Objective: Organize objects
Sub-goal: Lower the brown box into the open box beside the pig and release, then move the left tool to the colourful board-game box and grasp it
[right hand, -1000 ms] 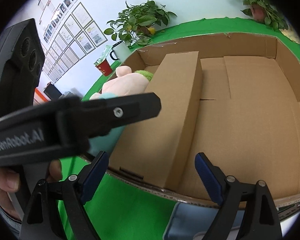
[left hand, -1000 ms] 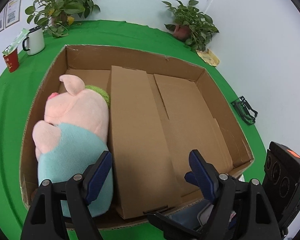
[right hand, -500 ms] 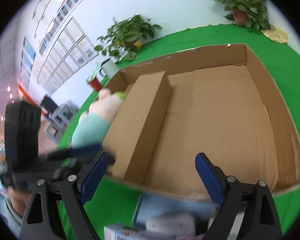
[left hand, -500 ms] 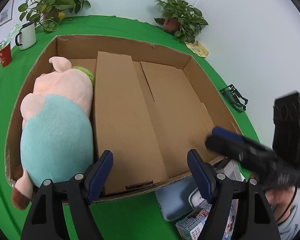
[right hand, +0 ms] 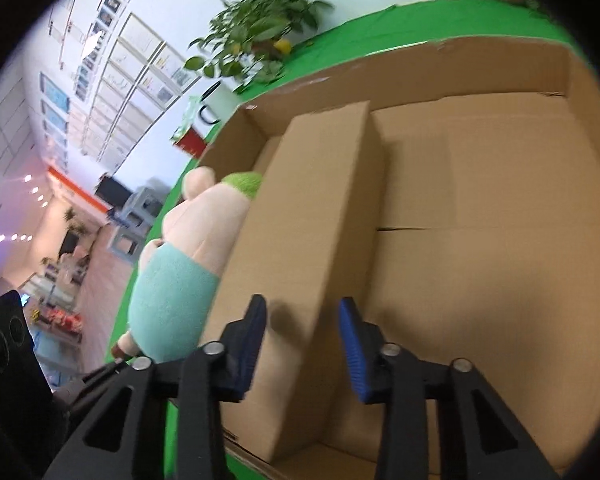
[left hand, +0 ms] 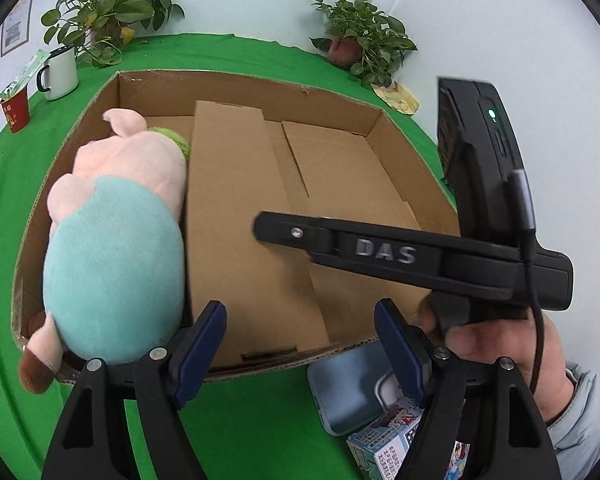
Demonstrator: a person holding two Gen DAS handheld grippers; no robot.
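Observation:
A large open cardboard box (left hand: 240,80) lies on the green cloth. Inside, a plush pig in a teal shirt (left hand: 112,264) (right hand: 180,280) lies along the left wall, beside a long narrow carton (left hand: 240,220) (right hand: 312,208). My left gripper (left hand: 300,336) hangs open over the box's near wall, nothing between its fingers. My right gripper (right hand: 302,332) (left hand: 260,226) reaches in over the narrow carton's near end. Its jaws are closing, with the carton's top edge below the gap and no pad pressing on it. A hand (left hand: 500,344) holds it.
In front of the box lie a pale blue case (left hand: 348,384) and a printed carton (left hand: 388,444). A white mug (left hand: 60,72), a red cup (left hand: 16,110) and two potted plants (left hand: 112,12) (left hand: 360,40) stand at the back. The box's right half has a bare floor.
My right gripper has swung left, in over the box to the narrow carton, and its jaws have narrowed a lot. The left gripper has drifted slightly and stays open.

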